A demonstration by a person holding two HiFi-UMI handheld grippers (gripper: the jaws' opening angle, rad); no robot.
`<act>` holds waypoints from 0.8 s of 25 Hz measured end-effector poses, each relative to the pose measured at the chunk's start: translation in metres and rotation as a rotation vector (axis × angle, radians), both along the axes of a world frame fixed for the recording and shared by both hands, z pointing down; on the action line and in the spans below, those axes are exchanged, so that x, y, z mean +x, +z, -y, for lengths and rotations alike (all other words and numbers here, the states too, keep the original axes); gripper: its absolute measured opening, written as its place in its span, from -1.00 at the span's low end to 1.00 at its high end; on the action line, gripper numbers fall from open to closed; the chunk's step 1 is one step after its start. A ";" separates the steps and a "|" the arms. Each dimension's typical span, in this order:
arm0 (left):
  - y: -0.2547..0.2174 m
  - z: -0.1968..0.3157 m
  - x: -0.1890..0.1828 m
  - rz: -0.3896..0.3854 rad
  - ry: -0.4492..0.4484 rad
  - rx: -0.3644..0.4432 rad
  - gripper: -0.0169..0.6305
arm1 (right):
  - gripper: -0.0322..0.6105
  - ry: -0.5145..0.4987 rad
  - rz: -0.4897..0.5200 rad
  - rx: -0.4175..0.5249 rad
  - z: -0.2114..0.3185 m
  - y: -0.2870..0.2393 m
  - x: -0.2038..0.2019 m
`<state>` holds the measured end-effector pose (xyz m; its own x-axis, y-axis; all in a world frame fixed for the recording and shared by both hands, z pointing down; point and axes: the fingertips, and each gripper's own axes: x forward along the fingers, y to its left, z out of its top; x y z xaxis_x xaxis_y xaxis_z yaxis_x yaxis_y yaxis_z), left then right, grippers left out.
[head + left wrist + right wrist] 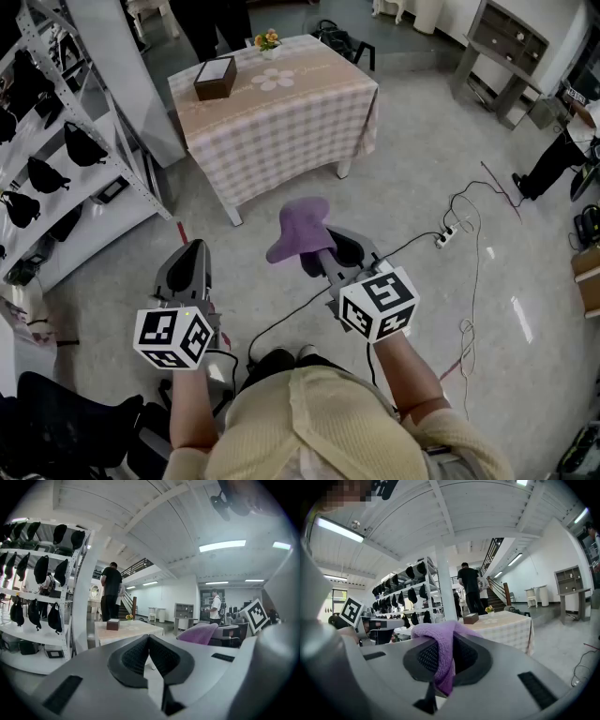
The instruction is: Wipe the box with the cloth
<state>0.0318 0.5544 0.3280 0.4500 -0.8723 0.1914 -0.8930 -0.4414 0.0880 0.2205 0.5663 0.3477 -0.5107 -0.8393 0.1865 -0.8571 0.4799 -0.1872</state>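
A dark brown box (216,78) stands on the checked-cloth table (291,122) ahead of me; it also shows small in the left gripper view (113,624) and in the right gripper view (471,618). My right gripper (323,251) is shut on a purple cloth (300,230), which drapes over its jaws (440,656). My left gripper (190,255) is shut with nothing between its pads (148,656). Both grippers hang over the floor, well short of the table.
White shelving with black caps (47,169) lines the left. A small flower pot (268,42) sits at the table's far edge. Cables and a power strip (448,234) lie on the floor to the right. People stand beyond the table (111,592) and at the right edge (562,150).
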 end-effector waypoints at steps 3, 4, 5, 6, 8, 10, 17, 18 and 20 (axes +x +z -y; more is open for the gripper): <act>0.002 -0.002 0.008 -0.004 0.001 0.007 -0.90 | -0.76 -0.007 -0.015 0.028 -0.002 -0.002 0.005; 0.003 -0.003 0.010 -0.002 0.004 0.008 -0.90 | -0.76 -0.008 -0.020 0.034 -0.002 -0.003 0.006; 0.003 -0.003 0.013 0.000 0.007 0.008 -0.90 | -0.76 -0.009 -0.024 0.039 -0.003 -0.003 0.007; 0.004 -0.003 0.014 0.002 0.009 0.008 -0.90 | -0.76 -0.009 -0.027 0.043 -0.003 -0.004 0.008; 0.004 -0.001 0.017 0.003 0.010 0.008 -0.90 | -0.76 -0.009 -0.026 0.051 -0.002 -0.006 0.010; 0.006 -0.001 0.018 -0.005 0.012 -0.001 -0.90 | -0.76 -0.006 -0.023 0.054 -0.003 -0.005 0.012; 0.015 0.005 0.020 -0.004 0.028 -0.030 -0.90 | -0.76 -0.002 0.050 0.006 0.003 0.011 0.014; 0.016 0.008 0.016 -0.003 0.023 -0.035 -0.90 | -0.76 -0.004 0.055 -0.004 0.007 0.013 0.011; 0.020 0.016 0.008 -0.002 0.011 -0.044 -0.90 | -0.76 -0.011 0.060 -0.027 0.015 0.019 0.006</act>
<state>0.0398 0.5379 0.3485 0.4599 -0.8580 0.2286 -0.8879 -0.4467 0.1096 0.2261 0.5514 0.3667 -0.5306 -0.8287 0.1780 -0.8388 0.4832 -0.2508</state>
